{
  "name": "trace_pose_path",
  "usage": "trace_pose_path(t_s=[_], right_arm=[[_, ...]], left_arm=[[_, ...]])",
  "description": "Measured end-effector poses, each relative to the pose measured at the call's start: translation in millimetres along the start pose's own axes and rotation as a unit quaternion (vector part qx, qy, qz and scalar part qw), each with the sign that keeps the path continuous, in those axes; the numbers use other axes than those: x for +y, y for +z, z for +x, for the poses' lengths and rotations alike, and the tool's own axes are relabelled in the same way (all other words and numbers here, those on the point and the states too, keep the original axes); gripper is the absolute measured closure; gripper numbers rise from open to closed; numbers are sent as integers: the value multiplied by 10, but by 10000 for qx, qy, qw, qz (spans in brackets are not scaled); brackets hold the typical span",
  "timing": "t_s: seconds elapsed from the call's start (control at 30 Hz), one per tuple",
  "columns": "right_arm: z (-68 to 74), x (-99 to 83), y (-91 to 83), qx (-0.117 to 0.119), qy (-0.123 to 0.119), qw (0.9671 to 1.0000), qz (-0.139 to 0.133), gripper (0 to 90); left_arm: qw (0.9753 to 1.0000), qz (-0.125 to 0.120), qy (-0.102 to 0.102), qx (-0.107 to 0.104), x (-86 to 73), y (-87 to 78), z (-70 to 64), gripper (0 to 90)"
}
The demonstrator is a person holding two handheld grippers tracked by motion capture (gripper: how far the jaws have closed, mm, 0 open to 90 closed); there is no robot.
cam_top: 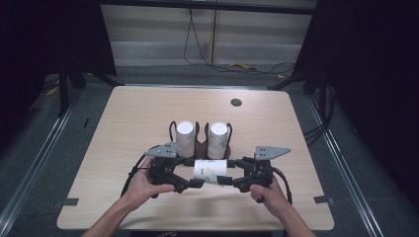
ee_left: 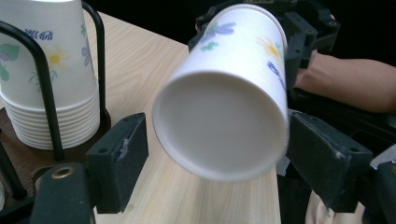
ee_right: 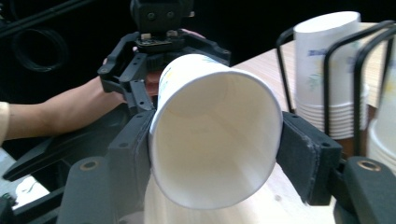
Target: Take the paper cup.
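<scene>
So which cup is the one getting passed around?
Find the black wire rack mid-table holding two upright cup stacks. Just in front, between both claws, one flowered paper cup lies sideways off the table; unlike the stacked ones, it's alone.

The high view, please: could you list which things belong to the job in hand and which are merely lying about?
In the job:
- paper cup, held sideways between both grippers
- left gripper
- right gripper, clamped on the cup's open end
- two cup stacks in the black wire holder

Lying about:
- cables on the floor
- grommet hole in the table

Pale wood table point(cam_top: 128, 123); wire cup rack point(cam_top: 200, 143), apparently brown-based
</scene>
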State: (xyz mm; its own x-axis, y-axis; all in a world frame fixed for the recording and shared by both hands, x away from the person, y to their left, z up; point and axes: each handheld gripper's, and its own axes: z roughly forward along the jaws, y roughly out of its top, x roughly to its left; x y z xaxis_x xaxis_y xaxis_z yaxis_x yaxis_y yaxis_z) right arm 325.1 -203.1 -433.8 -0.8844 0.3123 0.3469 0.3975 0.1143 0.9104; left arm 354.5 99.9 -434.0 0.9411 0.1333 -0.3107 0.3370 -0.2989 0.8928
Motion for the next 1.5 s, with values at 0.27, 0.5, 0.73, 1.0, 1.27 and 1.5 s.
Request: trace_pose_path(t_s=[0.27, 0.5, 0.73, 1.0, 1.27, 1.5], right_arm=[[-59, 20, -48, -194, 79, 9998, -49, 330], [-79, 22, -75, -368, 180, 9992, -17, 331], [-95, 41, -78, -803, 240, 9958, 365, 331], [-119, 76, -129, -1160, 272, 9916, 511, 331], [-131, 103, -108, -1415, 185, 9861, 849, 332], [-147, 125, -232, -1773, 210, 9759, 1253, 333]], left_arm=[[9998, 98, 29, 170, -40, -17, 64, 171], [9995, 52, -23, 302, -62, -50, 96, 173], [9988, 144, -43, 475, -84, -70, 133, 171], [9969, 100, -16, 784, -80, -113, 178, 178], [9950, 340, -140, 933, -204, -158, 195, 179], [9932, 538, -194, 1012, -367, -195, 181, 179]])
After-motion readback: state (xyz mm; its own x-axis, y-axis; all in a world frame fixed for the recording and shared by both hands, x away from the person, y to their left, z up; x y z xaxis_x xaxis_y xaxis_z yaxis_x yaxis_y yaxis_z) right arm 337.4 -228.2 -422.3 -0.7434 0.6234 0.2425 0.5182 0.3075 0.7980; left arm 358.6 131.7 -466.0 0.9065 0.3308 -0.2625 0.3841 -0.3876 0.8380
